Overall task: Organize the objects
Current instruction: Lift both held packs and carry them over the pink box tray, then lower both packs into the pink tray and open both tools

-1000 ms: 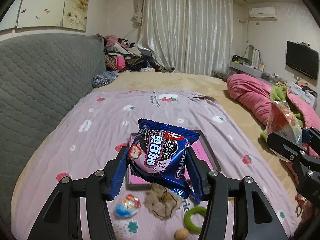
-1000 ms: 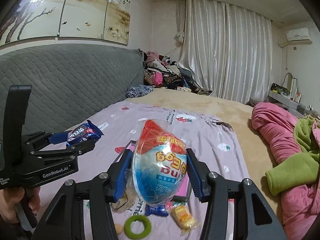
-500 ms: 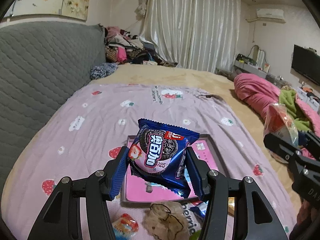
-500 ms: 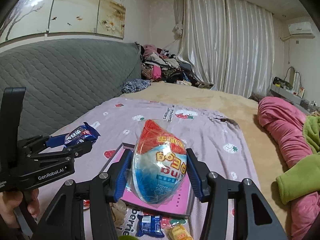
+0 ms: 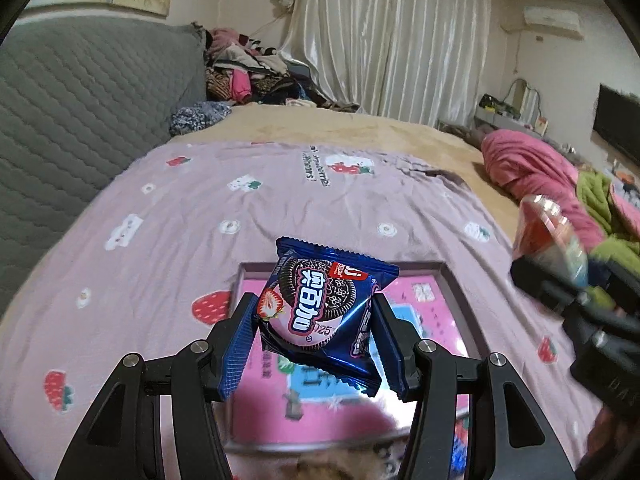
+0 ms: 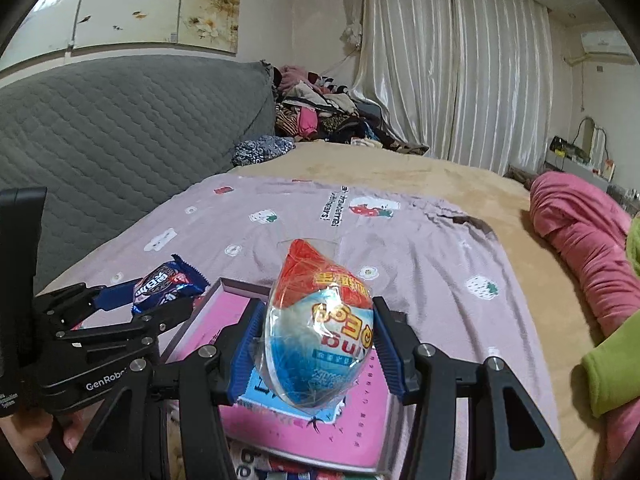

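My left gripper (image 5: 314, 344) is shut on a blue cookie packet (image 5: 320, 316) with a sandwich cookie printed on it, held over the near left part of a pink tray (image 5: 432, 300). In the right wrist view the same packet (image 6: 166, 286) sticks out of the left gripper (image 6: 132, 304) at the left. My right gripper (image 6: 318, 346) is shut on a wrapped red, white and blue egg-shaped toy (image 6: 320, 328), above the pink tray (image 6: 360, 420). The toy (image 5: 548, 236) also shows at the right edge of the left wrist view.
The tray lies on a lilac strawberry-print sheet (image 5: 280, 200) over a tan bed. A grey quilted headboard (image 5: 80, 100) runs along the left. A pink quilt (image 6: 580, 240) and green cloth (image 6: 612, 376) lie at the right. Small snacks show blurred below the tray. A hand (image 6: 24, 440) holds the left gripper.
Both grippers have moved forward and down over the pink tray, which now fills more of each view. The loose snacks and green ring have slid out of sight below. Both grips are unchanged.
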Tool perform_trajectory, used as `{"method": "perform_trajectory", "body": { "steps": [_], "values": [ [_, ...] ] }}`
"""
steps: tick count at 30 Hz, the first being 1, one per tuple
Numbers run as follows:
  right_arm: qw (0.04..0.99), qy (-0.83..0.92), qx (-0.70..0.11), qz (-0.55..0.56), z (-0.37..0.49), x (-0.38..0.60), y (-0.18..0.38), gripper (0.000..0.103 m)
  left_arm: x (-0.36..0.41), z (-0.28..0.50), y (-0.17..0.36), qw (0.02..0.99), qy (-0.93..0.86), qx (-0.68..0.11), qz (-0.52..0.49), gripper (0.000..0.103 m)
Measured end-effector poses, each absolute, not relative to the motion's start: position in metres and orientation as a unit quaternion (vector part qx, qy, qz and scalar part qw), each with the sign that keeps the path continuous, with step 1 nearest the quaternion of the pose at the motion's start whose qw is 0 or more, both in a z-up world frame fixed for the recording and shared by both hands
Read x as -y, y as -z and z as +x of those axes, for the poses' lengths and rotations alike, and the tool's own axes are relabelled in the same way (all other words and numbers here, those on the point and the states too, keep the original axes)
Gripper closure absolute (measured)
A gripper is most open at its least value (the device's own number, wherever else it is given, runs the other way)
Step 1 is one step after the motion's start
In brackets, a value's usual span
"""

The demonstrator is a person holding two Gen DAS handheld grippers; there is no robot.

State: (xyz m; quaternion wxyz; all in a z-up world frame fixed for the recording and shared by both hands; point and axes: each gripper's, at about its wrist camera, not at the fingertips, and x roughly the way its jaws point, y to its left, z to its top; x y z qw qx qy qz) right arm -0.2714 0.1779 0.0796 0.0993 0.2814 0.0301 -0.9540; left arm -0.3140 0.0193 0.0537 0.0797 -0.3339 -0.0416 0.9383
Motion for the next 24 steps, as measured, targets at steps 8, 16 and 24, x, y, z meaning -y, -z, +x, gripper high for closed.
{"method": "perform_trajectory", "body": {
  "steps": [8, 16, 24],
  "values": [
    [0.1, 0.95, 0.018, 0.294, -0.305, -0.191, -0.047, 0.05, -0.02, -0.355, -0.028, 0.07, -0.937, 0.058, -0.336, 0.045],
    [0.075, 0.942, -0.007, 0.328, -0.336, -0.185, -0.007, 0.05, -0.021, -0.378, 0.015, 0.075, -0.926, 0.051, -0.366, 0.045],
    [0.05, 0.927, -0.04, 0.369, -0.364, -0.177, 0.03, 0.05, -0.022, -0.397, 0.049, 0.086, -0.918, 0.044, -0.384, 0.045]
  ]
}}
